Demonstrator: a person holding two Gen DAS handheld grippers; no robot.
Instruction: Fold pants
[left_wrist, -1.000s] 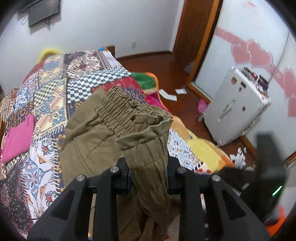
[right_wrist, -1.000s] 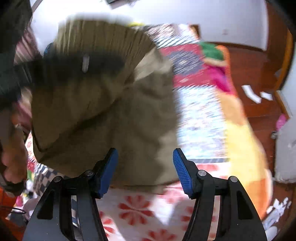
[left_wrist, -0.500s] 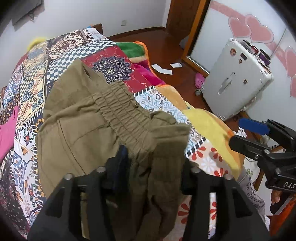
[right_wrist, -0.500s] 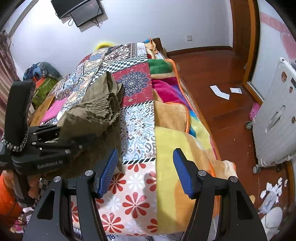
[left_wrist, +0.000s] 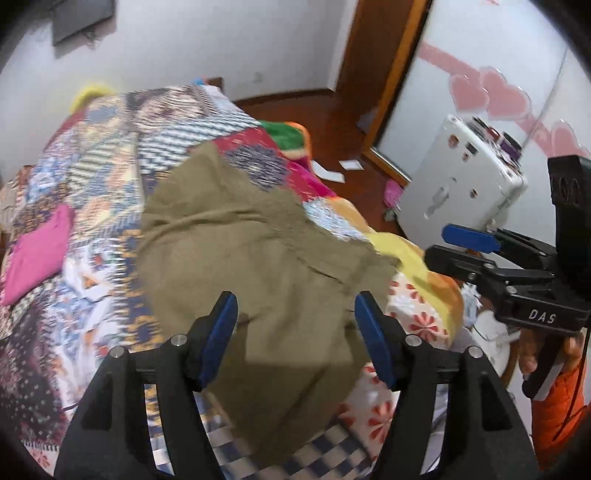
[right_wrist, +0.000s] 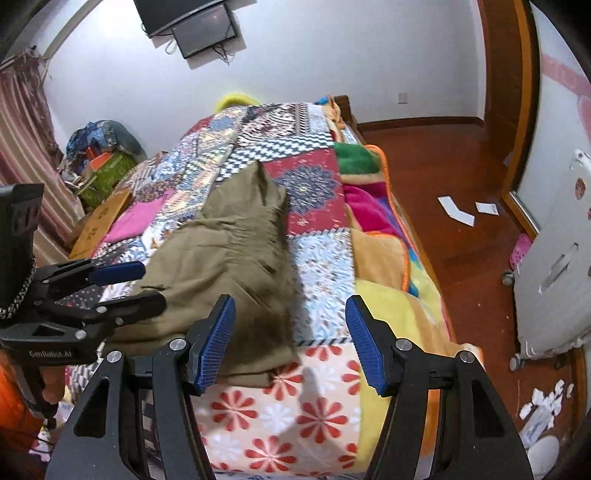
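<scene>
Pants: your olive pants (right_wrist: 229, 266) lie in a folded heap on the patchwork bed (right_wrist: 325, 258), near its foot end, free of both tools.
Fold: the cloth sits doubled over itself with the gathered waistband on top, so I judge one fold is laid down; the edges look uneven.
Left tongs: your left tongs (left_wrist: 295, 332) have just been opening and stand wide above the pants, nothing pressed between the blue pads (left_wrist: 218, 339). That reads as a release, letting the cloth settle.
Right tongs: your right tongs (right_wrist: 291, 339) are open and empty, held over the bed's foot beside the heap.
Surroundings: a white suitcase (left_wrist: 461, 184) stands on the wooden floor (right_wrist: 443, 177), well apart from the bed.
</scene>
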